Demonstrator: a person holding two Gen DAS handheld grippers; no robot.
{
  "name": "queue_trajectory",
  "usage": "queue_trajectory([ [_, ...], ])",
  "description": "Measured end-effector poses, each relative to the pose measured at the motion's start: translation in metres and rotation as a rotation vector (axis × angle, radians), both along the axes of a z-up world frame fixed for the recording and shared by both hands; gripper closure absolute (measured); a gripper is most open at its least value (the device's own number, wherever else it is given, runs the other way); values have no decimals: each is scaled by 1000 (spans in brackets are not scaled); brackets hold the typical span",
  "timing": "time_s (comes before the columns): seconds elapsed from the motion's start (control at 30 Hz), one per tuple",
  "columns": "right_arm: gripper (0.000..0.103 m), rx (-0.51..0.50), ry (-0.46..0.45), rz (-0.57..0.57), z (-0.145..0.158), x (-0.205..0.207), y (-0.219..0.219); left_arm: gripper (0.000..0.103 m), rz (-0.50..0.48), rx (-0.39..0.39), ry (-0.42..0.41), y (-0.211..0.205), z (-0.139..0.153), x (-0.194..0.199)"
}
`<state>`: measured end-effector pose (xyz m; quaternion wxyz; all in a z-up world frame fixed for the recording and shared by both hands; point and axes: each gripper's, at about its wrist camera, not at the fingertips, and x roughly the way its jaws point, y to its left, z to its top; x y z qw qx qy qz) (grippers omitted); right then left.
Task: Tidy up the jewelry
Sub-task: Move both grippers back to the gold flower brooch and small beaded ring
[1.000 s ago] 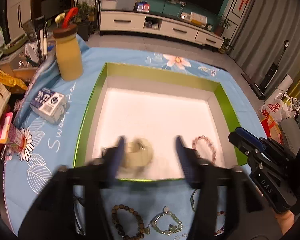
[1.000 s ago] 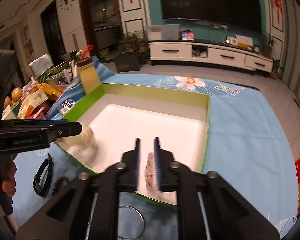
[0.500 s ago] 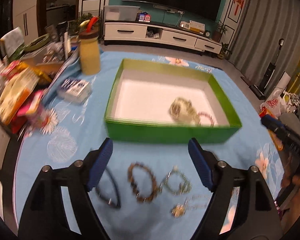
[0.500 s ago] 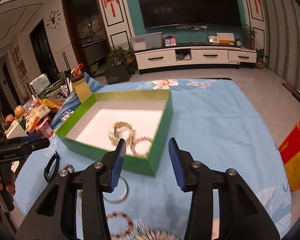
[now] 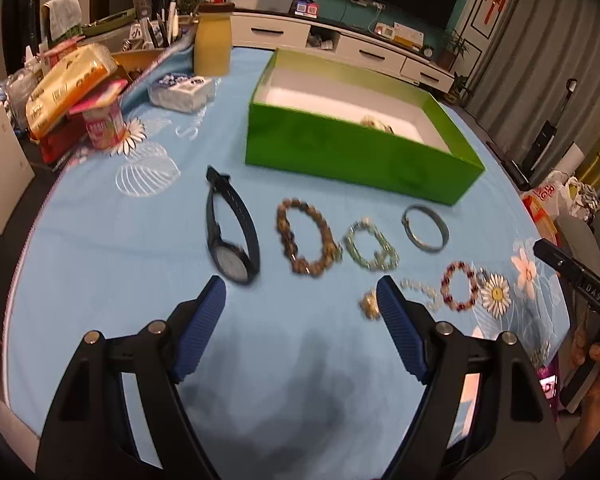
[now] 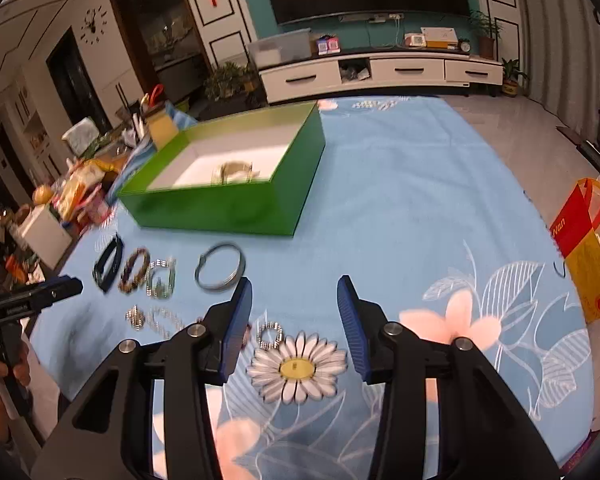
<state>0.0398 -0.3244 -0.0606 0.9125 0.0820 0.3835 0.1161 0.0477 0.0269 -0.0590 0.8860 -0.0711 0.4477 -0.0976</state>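
Observation:
A green box [image 5: 356,152] with a white inside stands on the blue cloth; a pale bracelet [image 6: 232,171] lies in it. In front of it lie a black watch [image 5: 230,226], a brown bead bracelet [image 5: 306,236], a green bead bracelet [image 5: 370,244], a metal bangle [image 5: 425,228], a red bead bracelet [image 5: 460,286] and small chain pieces [image 5: 420,290]. My left gripper [image 5: 302,300] is open and empty, above the cloth short of the row. My right gripper [image 6: 294,304] is open and empty, right of the bangle [image 6: 219,266].
A yellow jar [image 5: 212,42], a small white box [image 5: 182,90], a pink cup [image 5: 102,120] and snack packets [image 5: 66,88] crowd the table's left side. A red and yellow bag [image 6: 588,240] hangs off the right edge.
Both grippers pulled back from over the box to the near side of the table. The right gripper opened, leaving the pink bead bracelet in the box. The pale bracelet also lies in the box.

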Motion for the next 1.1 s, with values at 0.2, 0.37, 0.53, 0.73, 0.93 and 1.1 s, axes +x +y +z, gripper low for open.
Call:
queue_trajectory([
  [0.2,58,-20,33,40,-15,-18,10,24,-65,27,1,-18,-9,-16],
  [0.37,58,-47,60,66,-30,-24,18,24,-129,45,8,-41,-21,-20],
  [0.53,58,-78,70,74,-40,-26,23,31,-163,59,1,-53,-30,-16],
  [0.73,58,-108,72,71,-48,-20,27,38,-192,88,-5,-63,-37,-10],
  [0.93,58,-135,72,75,-55,-9,34,44,-210,84,1,-70,-43,-5],
  [1.1,58,-161,64,88,-58,-3,41,48,-223,76,0,-74,-45,0],
])
